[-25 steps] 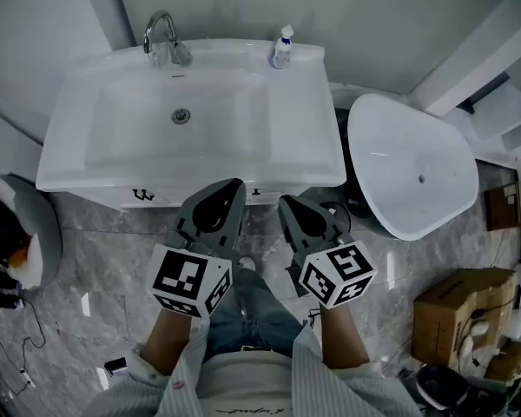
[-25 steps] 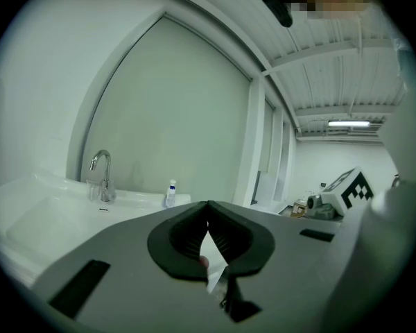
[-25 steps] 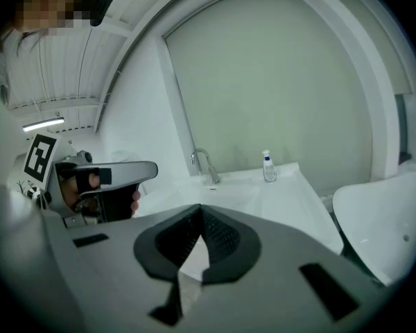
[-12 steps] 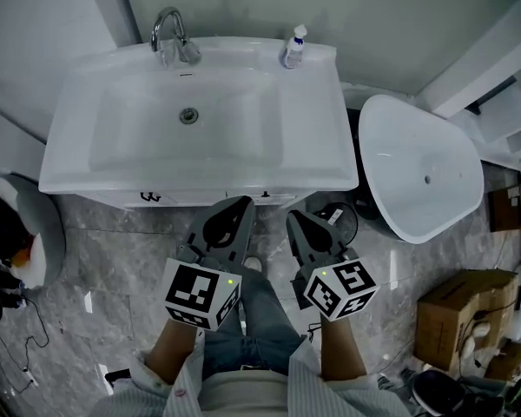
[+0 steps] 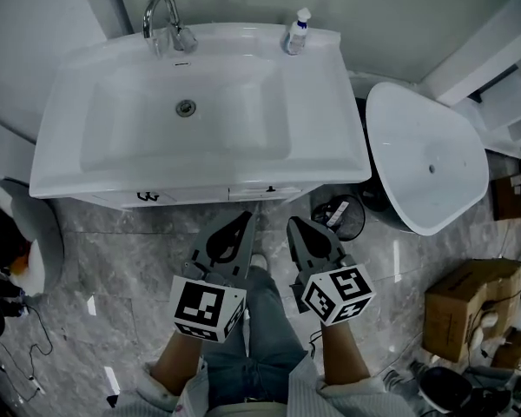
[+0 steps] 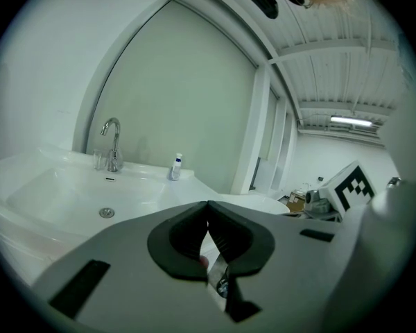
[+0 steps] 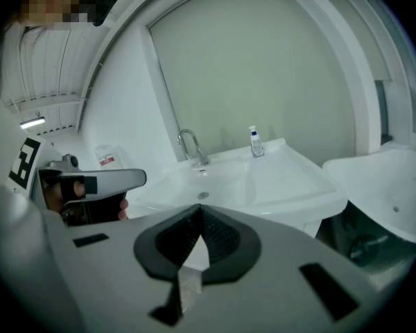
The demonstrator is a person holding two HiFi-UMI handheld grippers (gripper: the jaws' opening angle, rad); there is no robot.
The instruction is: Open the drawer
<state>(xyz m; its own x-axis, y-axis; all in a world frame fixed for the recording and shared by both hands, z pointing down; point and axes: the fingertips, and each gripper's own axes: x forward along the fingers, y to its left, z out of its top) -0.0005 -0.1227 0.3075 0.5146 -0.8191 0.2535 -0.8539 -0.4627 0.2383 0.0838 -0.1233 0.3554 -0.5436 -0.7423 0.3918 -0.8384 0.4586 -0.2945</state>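
The white vanity surface [image 5: 330, 146] filled the upper part of the head view, and its front rim overhung the grey marble floor [image 5: 113, 259]. A band of open floor lay between that rim and the person's legs. Both claws hung over it side by side, with a gap between them.

The drawer [image 5: 200, 196] showed only as a narrow white strip tucked under the front rim, shut flush, with small dark pulls on it. The left claw [image 5: 246, 219] pointed at that strip from just short of it, not touching. Its jaws were clenched tip to tip with nothing between them. The right claw [image 5: 293, 225] sat beside it, likewise clenched and empty, near the strip's right end.

A tap [image 5: 161, 20] stood at the back of the basin and a small bottle [image 5: 299, 31] on the back ledge to its right. An oval white tub [image 5: 425, 159] crowded the vanity's right side. A dark round bin [image 5: 339, 217] sat on the floor between them, just right of the right claw. A cardboard box [image 5: 469, 307] lay well apart, further right.
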